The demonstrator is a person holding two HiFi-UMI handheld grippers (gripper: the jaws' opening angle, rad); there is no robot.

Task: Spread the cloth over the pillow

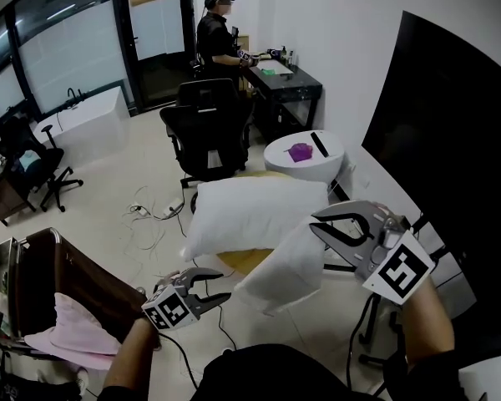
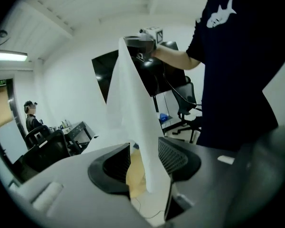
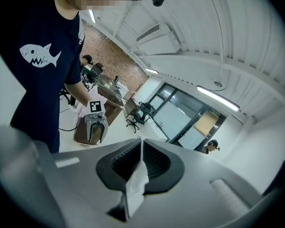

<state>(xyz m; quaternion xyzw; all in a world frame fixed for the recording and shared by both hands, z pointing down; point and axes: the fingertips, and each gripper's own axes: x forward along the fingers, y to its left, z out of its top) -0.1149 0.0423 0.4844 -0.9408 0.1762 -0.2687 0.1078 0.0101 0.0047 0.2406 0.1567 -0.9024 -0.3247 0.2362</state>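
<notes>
A white pillow lies on a yellow seat in the middle of the head view. A white cloth hangs in front of the pillow's right end. My right gripper is shut on the cloth's top edge; in the right gripper view its jaws pinch a fold of the cloth. My left gripper is lower, at the cloth's bottom left corner. In the left gripper view the cloth runs down between the left gripper's parted jaws, resting against the right one, with a gap at the left one.
Behind the pillow stand a black office chair and a round white table with a purple item. A large black panel fills the right. A brown chair with pink fabric is at lower left. Cables lie on the floor. A person stands at a far desk.
</notes>
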